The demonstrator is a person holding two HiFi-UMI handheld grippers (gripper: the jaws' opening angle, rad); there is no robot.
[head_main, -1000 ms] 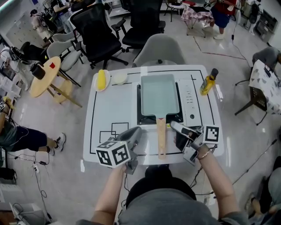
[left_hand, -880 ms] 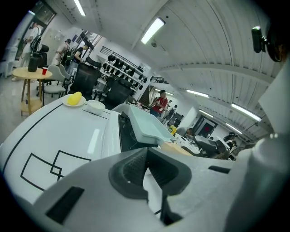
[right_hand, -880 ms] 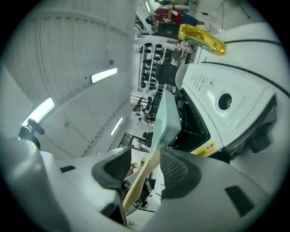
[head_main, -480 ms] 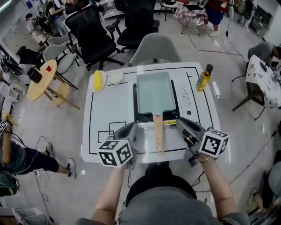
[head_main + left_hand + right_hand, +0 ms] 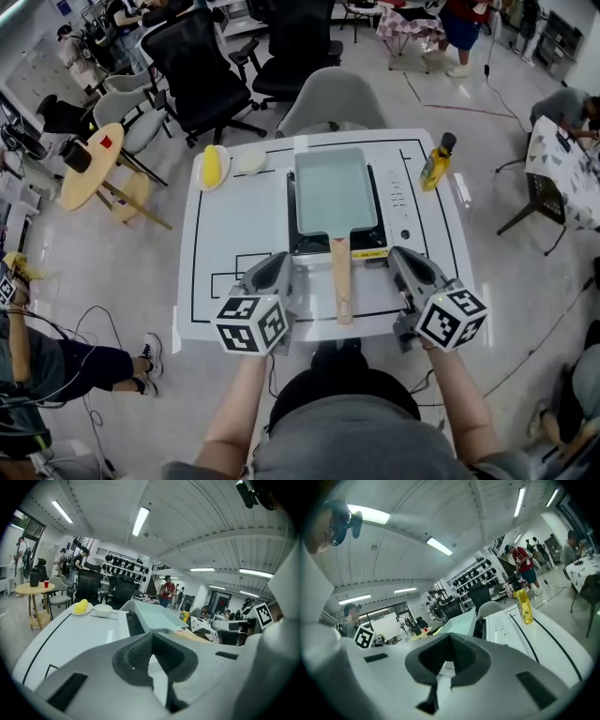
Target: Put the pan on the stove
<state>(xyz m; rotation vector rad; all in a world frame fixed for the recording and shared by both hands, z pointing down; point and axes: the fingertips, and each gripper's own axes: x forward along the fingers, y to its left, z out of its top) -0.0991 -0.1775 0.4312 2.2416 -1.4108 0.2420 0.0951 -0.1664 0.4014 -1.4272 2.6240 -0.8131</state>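
The pale green rectangular pan [image 5: 336,190] sits on the black stove [image 5: 298,246] in the middle of the white table [image 5: 234,225]. Its wooden handle [image 5: 341,281] points toward me, past the stove's front. My left gripper [image 5: 278,263] hovers just left of the handle, shut and holding nothing. To the handle's right, my right gripper [image 5: 403,256] is also shut and empty. The left gripper view shows its jaws [image 5: 152,660] together, with the pan [image 5: 157,617] beyond. The right gripper view shows closed jaws [image 5: 443,667] and the pan's side [image 5: 461,620].
The stove's white control panel [image 5: 402,202] lies right of the pan, with a yellow bottle [image 5: 435,164] beyond it. A plate with a yellow item [image 5: 212,166] and a small bowl [image 5: 250,162] stand at the table's far left. Chairs [image 5: 337,103] ring the table.
My right gripper's jaws have gone from open to shut, and it has drawn back to the right of the handle. The left gripper has barely moved. The pan has stayed put.
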